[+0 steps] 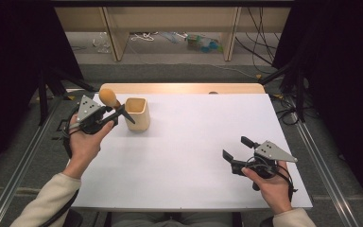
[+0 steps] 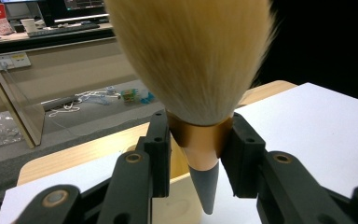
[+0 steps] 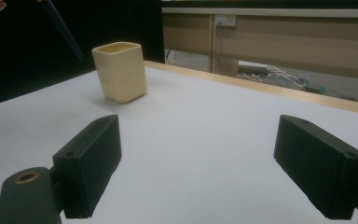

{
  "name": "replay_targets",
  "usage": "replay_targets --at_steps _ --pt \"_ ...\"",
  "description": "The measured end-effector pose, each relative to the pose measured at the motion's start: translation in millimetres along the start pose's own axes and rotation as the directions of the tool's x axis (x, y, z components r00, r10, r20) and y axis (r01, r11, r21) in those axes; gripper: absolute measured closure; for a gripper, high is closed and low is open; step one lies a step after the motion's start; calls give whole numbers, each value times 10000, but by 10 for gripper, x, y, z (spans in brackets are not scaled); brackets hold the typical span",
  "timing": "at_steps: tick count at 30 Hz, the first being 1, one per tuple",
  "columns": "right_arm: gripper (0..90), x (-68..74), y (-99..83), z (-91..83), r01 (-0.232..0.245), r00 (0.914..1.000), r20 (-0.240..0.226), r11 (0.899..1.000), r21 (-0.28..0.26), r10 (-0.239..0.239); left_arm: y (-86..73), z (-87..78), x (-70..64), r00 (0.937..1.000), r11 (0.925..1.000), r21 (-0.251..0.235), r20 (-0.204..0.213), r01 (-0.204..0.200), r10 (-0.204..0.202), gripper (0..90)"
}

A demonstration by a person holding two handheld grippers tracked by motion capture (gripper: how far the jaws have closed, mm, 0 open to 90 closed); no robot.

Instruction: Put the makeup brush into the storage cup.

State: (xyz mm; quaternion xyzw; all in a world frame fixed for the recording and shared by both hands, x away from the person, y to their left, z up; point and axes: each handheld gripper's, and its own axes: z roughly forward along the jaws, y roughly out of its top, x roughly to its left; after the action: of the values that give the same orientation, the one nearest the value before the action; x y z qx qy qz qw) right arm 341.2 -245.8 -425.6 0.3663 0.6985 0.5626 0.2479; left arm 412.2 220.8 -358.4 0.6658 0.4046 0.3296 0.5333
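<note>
Holding a brush (image 2: 193, 70) by its copper collar, my left hand-held gripper (image 1: 105, 116) tilts the pointed handle toward the cup (image 1: 137, 113) near the desk's (image 1: 194, 142) far left corner, presumably to drop it in; my right hand-held gripper (image 1: 237, 152) waits, spread and empty.

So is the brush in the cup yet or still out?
Out. The left gripper holds the brush tilted, its handle tip just over the cup rim.
</note>
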Motion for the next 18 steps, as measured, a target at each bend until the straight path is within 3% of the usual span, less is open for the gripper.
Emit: replay_targets --at_steps 18 --pt "158 -2 2 -3 33 10000 58 10000 -17 -33 51 24 29 9999 9998 -180 -86 53 -55 655"
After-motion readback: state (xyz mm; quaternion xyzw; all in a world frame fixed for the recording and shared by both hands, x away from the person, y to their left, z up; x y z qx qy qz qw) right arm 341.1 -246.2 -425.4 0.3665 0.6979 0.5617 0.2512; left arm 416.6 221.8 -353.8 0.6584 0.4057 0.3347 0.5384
